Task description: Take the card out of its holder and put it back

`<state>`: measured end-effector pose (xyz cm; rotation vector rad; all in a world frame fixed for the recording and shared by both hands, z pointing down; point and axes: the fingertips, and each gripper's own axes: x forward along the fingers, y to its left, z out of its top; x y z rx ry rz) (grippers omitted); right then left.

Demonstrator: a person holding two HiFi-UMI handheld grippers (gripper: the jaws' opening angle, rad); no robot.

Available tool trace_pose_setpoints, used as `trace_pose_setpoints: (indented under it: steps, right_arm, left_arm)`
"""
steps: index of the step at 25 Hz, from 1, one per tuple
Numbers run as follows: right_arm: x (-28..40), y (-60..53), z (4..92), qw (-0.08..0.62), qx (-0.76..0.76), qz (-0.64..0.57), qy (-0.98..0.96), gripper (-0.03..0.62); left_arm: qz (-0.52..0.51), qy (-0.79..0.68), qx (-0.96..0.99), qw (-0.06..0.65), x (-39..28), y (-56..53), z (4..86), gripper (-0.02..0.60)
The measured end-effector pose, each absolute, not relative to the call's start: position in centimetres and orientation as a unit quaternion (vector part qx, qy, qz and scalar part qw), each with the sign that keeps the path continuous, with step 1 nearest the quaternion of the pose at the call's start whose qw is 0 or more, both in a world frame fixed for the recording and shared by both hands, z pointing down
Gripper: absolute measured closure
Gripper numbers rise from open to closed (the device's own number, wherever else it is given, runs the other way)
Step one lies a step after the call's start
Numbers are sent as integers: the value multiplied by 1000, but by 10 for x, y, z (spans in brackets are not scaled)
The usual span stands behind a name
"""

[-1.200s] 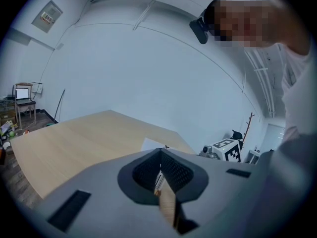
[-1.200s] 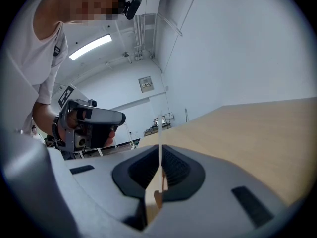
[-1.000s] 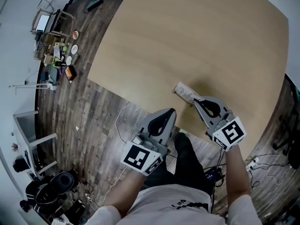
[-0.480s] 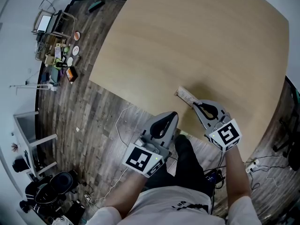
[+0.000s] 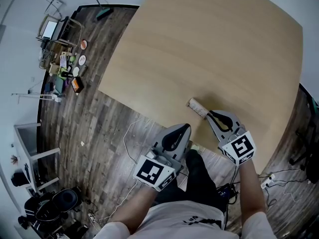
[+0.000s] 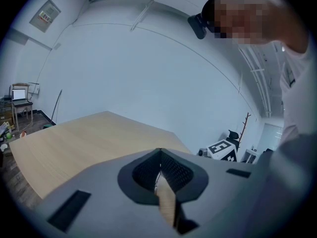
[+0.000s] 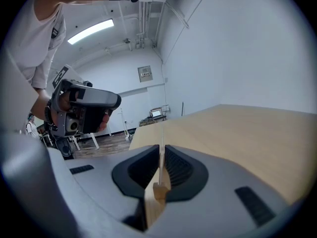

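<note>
A small wooden card holder (image 5: pixel 196 107) lies on the tan table (image 5: pixel 209 49) near its front edge, with a thin white card (image 7: pixel 161 145) standing in it, seen edge-on in the right gripper view. My right gripper (image 5: pixel 211 115) is at the holder's near end, its jaws shut on the card just above the wooden base (image 7: pixel 158 190). My left gripper (image 5: pixel 185 127) hangs off the table's front edge, left of the holder, and its jaws (image 6: pixel 160 157) are shut with nothing between them.
The table edge runs diagonally just behind both grippers, with dark wood floor (image 5: pixel 99 128) below. A white cable (image 5: pixel 128 128) lies on the floor. A shelf of clutter (image 5: pixel 62 59) stands far left. The person's legs (image 5: pixel 199 178) are under the grippers.
Both grippers have drifted slightly lower in the head view as the view shifted. The right gripper stays at the holder's near end, and the left stays shut.
</note>
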<state>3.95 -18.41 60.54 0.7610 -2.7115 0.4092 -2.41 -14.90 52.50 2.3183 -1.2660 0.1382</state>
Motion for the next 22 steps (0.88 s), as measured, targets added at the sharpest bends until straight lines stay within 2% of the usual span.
trace_pose_setpoints:
  steps: [9,22]
  right_arm:
    - [59,-198,530,114,359,123,-918,567]
    - [37,-148,407,65,411,110,-903,579]
  left_arm:
    - [51,-435,874,213,-11,-153,486,569]
    - [33,-382,909,164,-6,-120,389,569]
